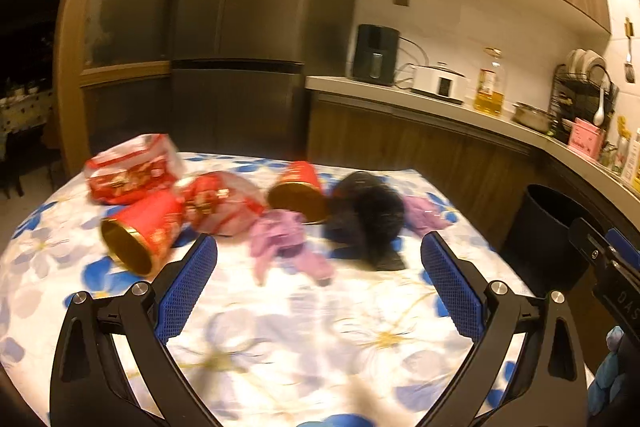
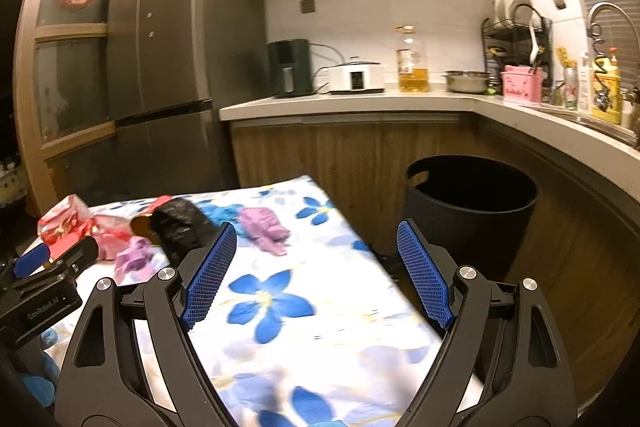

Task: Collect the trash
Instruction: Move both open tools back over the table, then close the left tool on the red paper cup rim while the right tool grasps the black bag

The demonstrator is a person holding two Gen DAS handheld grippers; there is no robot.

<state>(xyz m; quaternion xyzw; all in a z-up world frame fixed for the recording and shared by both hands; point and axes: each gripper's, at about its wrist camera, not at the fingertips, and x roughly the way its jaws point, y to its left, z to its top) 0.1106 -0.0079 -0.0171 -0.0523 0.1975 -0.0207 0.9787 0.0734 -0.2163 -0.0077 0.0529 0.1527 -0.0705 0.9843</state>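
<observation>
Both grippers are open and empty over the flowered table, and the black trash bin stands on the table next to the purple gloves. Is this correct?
Not quite. The black trash bin stands on the floor beside the table, not on it; the right wrist view shows this. The rest holds: the left gripper and right gripper have open, empty jaws, and the purple gloves lie on the table.

Trash in a loose row across the far half of the table: red wrapper (image 1: 130, 167), crumpled; red cup (image 1: 144, 231) on its side, gold mouth toward camera; second red cup (image 1: 298, 189), also tipped; purple wads (image 1: 280, 239) and (image 1: 424, 213); black bag (image 1: 368, 219), bunched. Black bin (image 2: 472, 203) on the floor beside the table, upright.
</observation>
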